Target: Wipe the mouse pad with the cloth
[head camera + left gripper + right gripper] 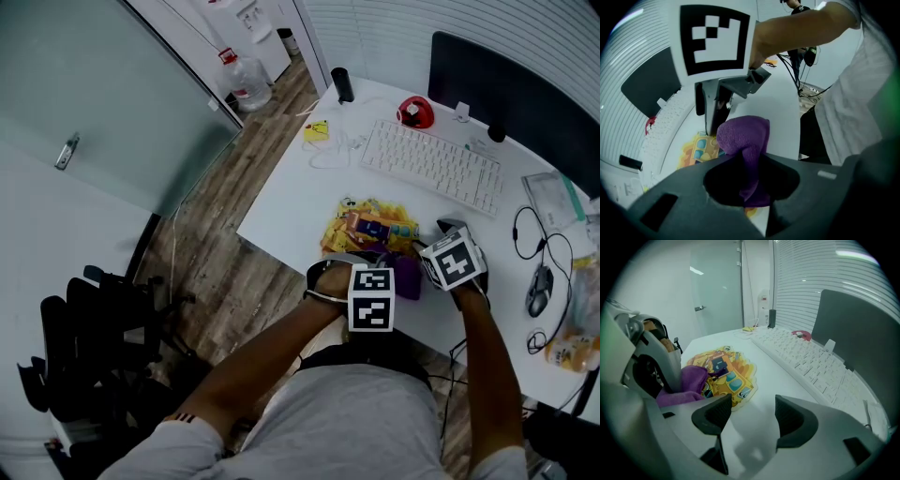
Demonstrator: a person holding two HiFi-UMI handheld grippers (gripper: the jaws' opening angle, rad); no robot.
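Note:
A colourful yellow cartoon mouse pad (370,229) lies at the desk's near edge, in front of the keyboard. My left gripper (745,165) is shut on a purple cloth (743,138), which bunches up out of the jaws just over the pad's near right corner (700,148). The cloth (408,277) shows between the two marker cubes in the head view. My right gripper (752,414) is open and holds nothing, hovering over bare white desk to the right of the pad (723,367). From there the cloth (686,382) and the left gripper's body (651,364) appear at the left.
A white keyboard (431,164) lies behind the pad, with a dark monitor (511,94) beyond it. A red object (415,112) and a black cylinder (343,84) stand at the back. A wired mouse (540,291) and cables are at the right. A black chair (94,347) stands on the floor at the left.

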